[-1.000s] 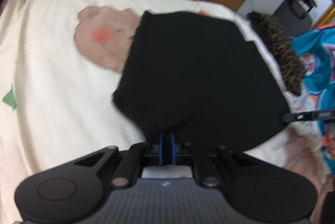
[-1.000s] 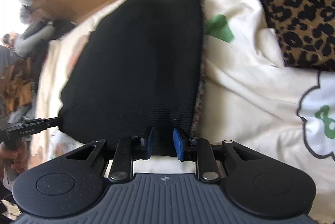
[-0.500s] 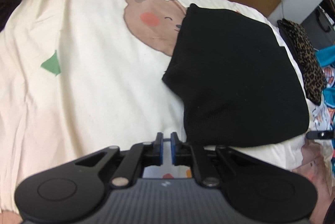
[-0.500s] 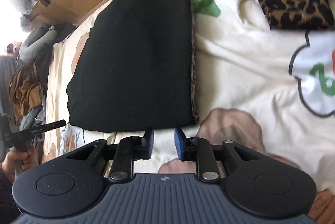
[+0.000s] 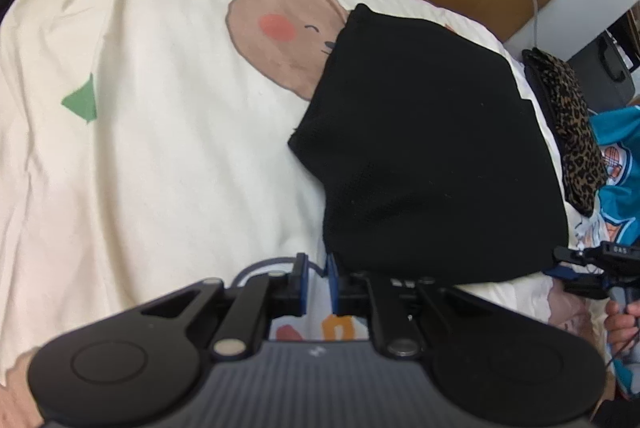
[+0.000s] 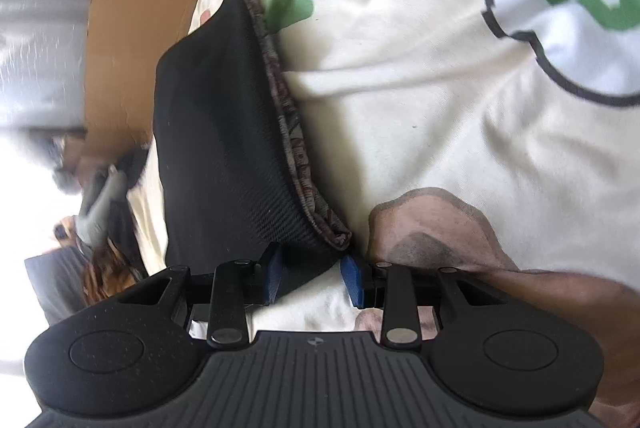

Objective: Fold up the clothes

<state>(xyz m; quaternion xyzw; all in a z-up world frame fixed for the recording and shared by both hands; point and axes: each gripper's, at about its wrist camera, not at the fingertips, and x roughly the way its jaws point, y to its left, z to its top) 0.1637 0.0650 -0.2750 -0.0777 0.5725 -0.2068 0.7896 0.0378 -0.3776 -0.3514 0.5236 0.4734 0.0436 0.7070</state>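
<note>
We keep our left hand-held gripper just off the near left corner of the black garment, its blue pads a narrow slot apart with only the printed sheet showing between them; it holds nothing. Our right hand-held gripper stands wide open, and the garment's near corner pokes into the gap without either pad pressing it, as far as the blurred right-wrist view lets us tell.

If we close the right gripper here, we judge it could pinch only the top black layer and peel the stack apart, since a brownish patterned layer shows along that side edge. It might also catch the loose sheet beneath and drag the bundle askew. The soft bed gives little to press against.

The garment lies on the bed as a compact, roughly four-sided slab of dark ribbed knit, edges fairly straight, covering part of the bear print, towards the right side of the bed, near the leopard-print cloth. It looks folded already; whether another fold is due, we cannot tell.
</note>
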